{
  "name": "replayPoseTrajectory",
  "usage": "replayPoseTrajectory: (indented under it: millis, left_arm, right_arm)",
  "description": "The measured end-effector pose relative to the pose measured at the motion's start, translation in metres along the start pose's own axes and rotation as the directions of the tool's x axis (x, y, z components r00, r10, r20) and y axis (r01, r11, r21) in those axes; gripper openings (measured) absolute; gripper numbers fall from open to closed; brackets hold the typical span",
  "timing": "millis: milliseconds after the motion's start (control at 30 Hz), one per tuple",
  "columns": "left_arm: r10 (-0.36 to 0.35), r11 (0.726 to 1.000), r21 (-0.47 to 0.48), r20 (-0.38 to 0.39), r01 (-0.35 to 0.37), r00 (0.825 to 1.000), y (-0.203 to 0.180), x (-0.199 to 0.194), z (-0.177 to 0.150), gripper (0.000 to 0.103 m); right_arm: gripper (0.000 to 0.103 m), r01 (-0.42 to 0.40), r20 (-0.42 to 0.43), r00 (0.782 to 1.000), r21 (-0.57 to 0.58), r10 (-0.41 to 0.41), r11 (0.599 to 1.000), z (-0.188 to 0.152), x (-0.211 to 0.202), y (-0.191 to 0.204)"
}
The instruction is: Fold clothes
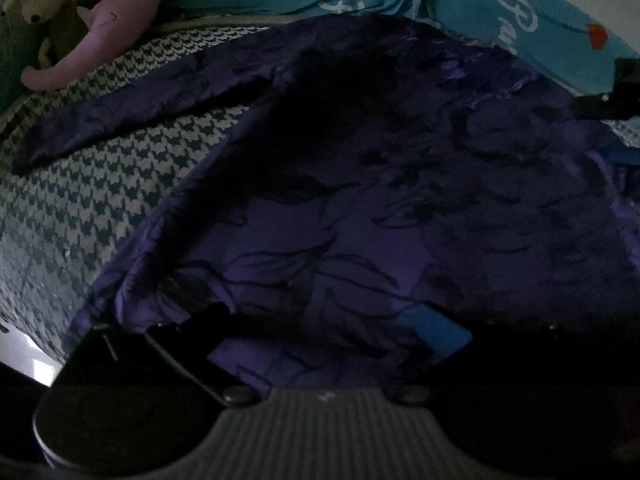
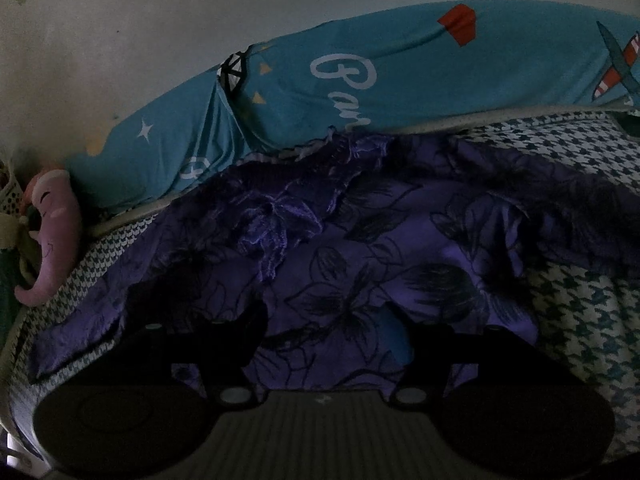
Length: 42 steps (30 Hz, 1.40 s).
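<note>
Spread flat on houndstooth bedcover: dark purple floral satin garment. Left gripper fingers wide apart, gripping nothing; right gripper half-spread, grip unclear. Probably between folds: next, pinching an edge.

The garment lies spread on the bedcover; pillows behind it, seemingly; a plush toy far left.

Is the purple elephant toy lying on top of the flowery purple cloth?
No, the purple elephant toy lies apart from the flowery purple cloth, on the checked bedcover.
</note>
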<state>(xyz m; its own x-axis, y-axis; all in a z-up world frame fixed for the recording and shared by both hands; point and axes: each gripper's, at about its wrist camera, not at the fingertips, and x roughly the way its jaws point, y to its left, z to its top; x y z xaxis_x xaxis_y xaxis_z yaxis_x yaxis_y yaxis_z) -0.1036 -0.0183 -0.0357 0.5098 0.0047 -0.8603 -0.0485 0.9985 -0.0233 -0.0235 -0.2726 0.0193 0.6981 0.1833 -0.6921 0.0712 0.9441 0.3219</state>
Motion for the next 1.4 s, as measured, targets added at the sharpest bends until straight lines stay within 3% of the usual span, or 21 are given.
replayPoseTrajectory:
  millis: [867,1400]
  left_arm:
    - [-0.001,0.999,0.047,0.065,-0.002,0.998,-0.014,-0.034,-0.008,0.103]
    - [-0.064,0.996,0.058,0.051,0.061,0.997,-0.034,-0.043,-0.01,0.103]
  right_arm:
    - [0.063,0.028,-0.001,1.0,0.004,-0.028,1.0,-0.001,-0.008,-0.013]
    - [0.064,0.03,0.018,0.999,0.051,-0.031,0.998,0.01,-0.019,-0.025]
